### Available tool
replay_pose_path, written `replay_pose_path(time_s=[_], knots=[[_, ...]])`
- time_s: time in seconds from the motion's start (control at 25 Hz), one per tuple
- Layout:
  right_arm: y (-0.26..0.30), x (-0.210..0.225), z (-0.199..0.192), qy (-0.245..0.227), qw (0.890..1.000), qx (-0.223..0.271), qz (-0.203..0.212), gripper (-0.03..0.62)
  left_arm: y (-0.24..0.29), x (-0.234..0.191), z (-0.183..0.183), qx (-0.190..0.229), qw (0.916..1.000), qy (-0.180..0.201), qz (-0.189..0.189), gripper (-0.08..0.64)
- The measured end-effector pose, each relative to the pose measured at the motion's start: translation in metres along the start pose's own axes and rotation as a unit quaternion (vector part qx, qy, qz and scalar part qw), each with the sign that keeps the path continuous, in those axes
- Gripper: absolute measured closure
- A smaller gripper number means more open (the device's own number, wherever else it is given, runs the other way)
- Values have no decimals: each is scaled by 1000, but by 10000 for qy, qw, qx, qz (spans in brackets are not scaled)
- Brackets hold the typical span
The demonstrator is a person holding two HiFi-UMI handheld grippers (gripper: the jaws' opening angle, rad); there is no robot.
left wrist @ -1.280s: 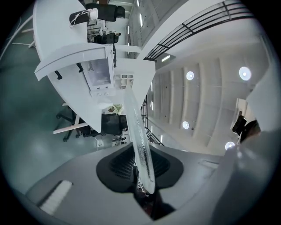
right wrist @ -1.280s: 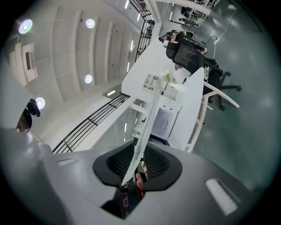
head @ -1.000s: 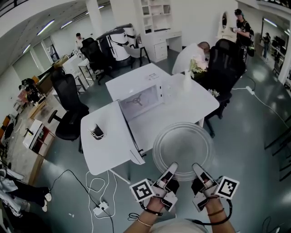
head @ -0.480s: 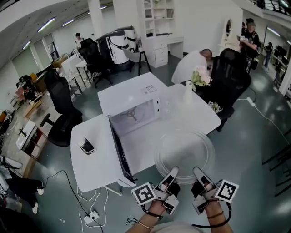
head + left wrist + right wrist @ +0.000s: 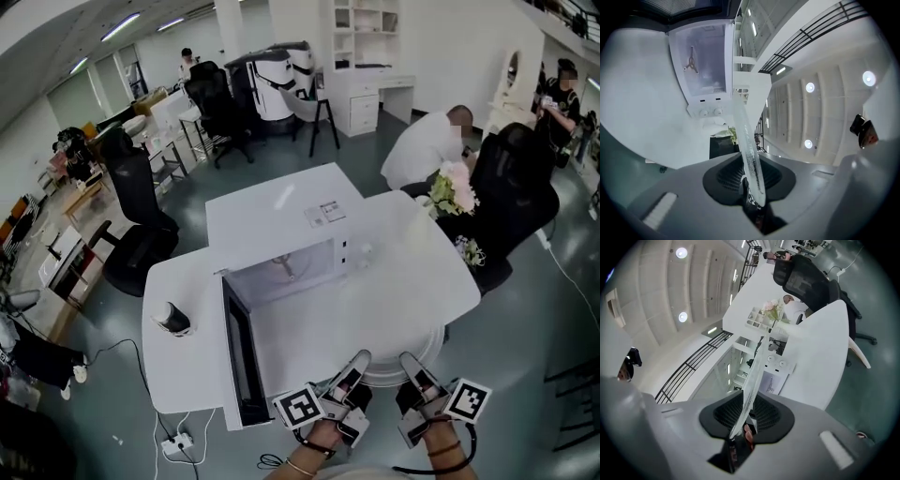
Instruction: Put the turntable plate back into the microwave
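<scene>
A round clear glass turntable plate (image 5: 419,354) hangs level over the front edge of the white table (image 5: 412,272). Both grippers grip its near rim. My left gripper (image 5: 360,357) is shut on the rim, and the plate shows edge-on (image 5: 744,136) between its jaws (image 5: 753,192). My right gripper (image 5: 409,359) is shut on the same rim just to the right, with the glass edge (image 5: 753,378) running out from its jaws (image 5: 740,427). The white microwave (image 5: 281,211) stands ahead on the table. Its door (image 5: 236,352) swings open to the left, and the drive hub (image 5: 692,63) shows in the bare cavity (image 5: 286,272).
A dark cup (image 5: 172,319) stands on the table's left part. Flowers (image 5: 450,192) stand at the right rear, beside a seated person (image 5: 427,141). Black office chairs (image 5: 136,187) ring the table. A power strip (image 5: 178,442) with cables lies on the floor at front left.
Both grippers have carried the plate forward, from over the floor to over the table's front edge. The microwave and its open door now sit closer and more centred.
</scene>
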State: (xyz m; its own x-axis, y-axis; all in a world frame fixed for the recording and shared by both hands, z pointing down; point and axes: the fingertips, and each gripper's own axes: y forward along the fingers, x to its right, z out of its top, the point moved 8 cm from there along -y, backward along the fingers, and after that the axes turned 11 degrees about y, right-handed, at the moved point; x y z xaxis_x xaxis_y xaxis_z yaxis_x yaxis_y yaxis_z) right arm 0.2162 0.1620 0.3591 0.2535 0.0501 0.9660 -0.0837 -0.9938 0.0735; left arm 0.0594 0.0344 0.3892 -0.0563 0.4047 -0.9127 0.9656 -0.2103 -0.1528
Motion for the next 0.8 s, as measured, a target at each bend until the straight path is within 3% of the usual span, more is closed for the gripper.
replay_pose_path(time_s=[0.2,0.44,0.8], knots=[[39,8,18,-10,9990,-455,-15,517,11,-16,20,388,9992,92,84,509],[68,16,26,121,9941,-1068,122,517,5,-23,25,831,9945,87,625,508],[114,15,48,112,9722,-2302,421,515,5,-12,30,1919,9731,392,1215,506]])
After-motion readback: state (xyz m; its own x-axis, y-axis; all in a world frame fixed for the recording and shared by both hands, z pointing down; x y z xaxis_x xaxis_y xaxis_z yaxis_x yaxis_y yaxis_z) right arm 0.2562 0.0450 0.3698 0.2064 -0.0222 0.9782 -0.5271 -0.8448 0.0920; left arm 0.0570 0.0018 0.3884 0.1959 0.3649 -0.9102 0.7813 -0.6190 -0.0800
